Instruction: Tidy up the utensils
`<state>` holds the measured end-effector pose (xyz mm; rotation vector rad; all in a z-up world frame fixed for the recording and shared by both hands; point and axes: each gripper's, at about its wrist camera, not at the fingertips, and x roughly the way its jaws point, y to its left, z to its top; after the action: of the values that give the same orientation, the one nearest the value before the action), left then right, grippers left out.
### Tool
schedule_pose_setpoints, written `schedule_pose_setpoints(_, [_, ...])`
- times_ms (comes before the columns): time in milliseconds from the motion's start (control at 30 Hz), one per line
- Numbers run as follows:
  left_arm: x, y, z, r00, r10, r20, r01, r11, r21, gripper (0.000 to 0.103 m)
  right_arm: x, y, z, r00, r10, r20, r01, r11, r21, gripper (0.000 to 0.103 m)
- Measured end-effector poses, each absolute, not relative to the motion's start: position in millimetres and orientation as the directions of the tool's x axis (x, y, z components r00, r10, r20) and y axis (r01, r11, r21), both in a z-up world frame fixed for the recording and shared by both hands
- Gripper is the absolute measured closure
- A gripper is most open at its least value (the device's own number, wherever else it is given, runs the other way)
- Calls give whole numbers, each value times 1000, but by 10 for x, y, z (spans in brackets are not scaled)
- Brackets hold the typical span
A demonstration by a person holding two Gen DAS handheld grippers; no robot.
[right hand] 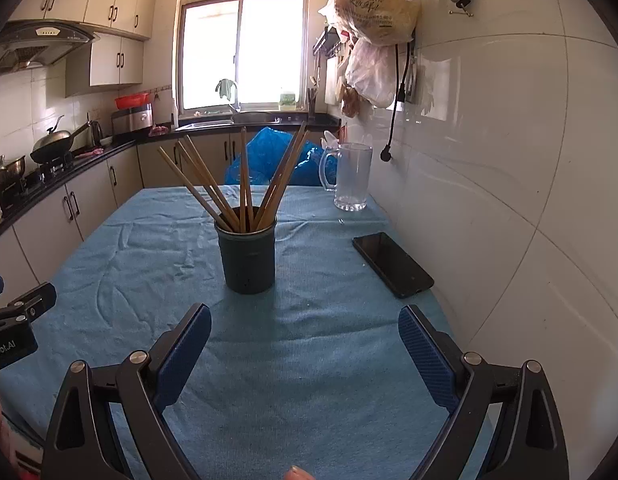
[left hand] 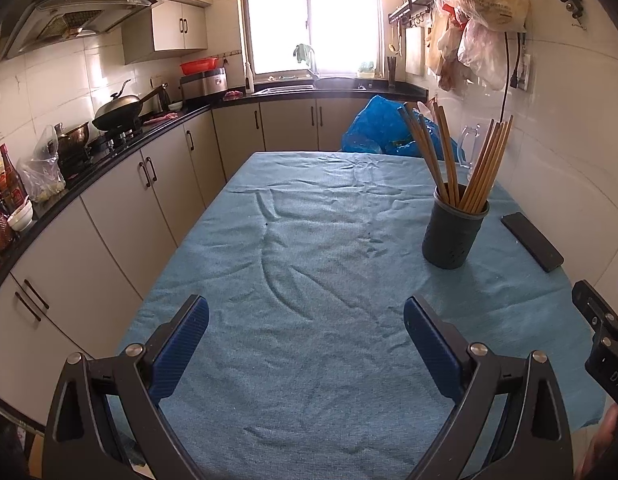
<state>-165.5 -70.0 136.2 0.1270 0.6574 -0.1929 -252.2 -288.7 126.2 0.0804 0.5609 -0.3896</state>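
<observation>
A dark round utensil holder (left hand: pixel 453 232) stands upright on the blue tablecloth (left hand: pixel 309 260), with several wooden chopsticks (left hand: pixel 465 160) fanned out in it. In the right wrist view the holder (right hand: pixel 248 258) is straight ahead with the chopsticks (right hand: pixel 245 184) standing in it. My left gripper (left hand: pixel 307 320) is open and empty, low over the cloth, left of and nearer than the holder. My right gripper (right hand: pixel 305 332) is open and empty, just short of the holder. Part of the right gripper shows at the left wrist view's right edge (left hand: pixel 601 328).
A black phone (right hand: pixel 392 263) lies on the cloth right of the holder, near the tiled wall. A glass mug (right hand: pixel 351 176) stands at the table's far right. A blue plastic bag (right hand: pixel 269 156) sits behind the table. Kitchen counter and cabinets (left hand: pixel 109 208) run along the left.
</observation>
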Motion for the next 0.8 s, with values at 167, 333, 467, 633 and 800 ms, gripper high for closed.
schedule_pose_setpoints(167, [-1630,-708,1337,769,-137,-625,221,974,59,6,-2473,-2880,1233,768,-335,-546,379,925,-35,6])
schedule_pose_setpoints(333, [-1584,-702,1289,758,-136,-637,225,972,61,6,-2431,-2864,1190,760,-333,-559,379,925,-36,6])
schedule_pose_setpoints(467, [-1550,-666,1260,752,-133,-645,222,973,58,6,-2391,-2837,1158,752,-329,-571,375,926,-40,6])
schedule_pose_setpoints(633, [-1529,-620,1230,751,-126,-648,214,975,58,6,-2347,-2779,1141,750,-326,-576,367,929,-48,6])
schedule_pose_setpoints(800, [-1494,-592,1195,747,-120,-654,198,979,47,6,-2292,-2741,1097,741,-321,-590,353,933,-64,6])
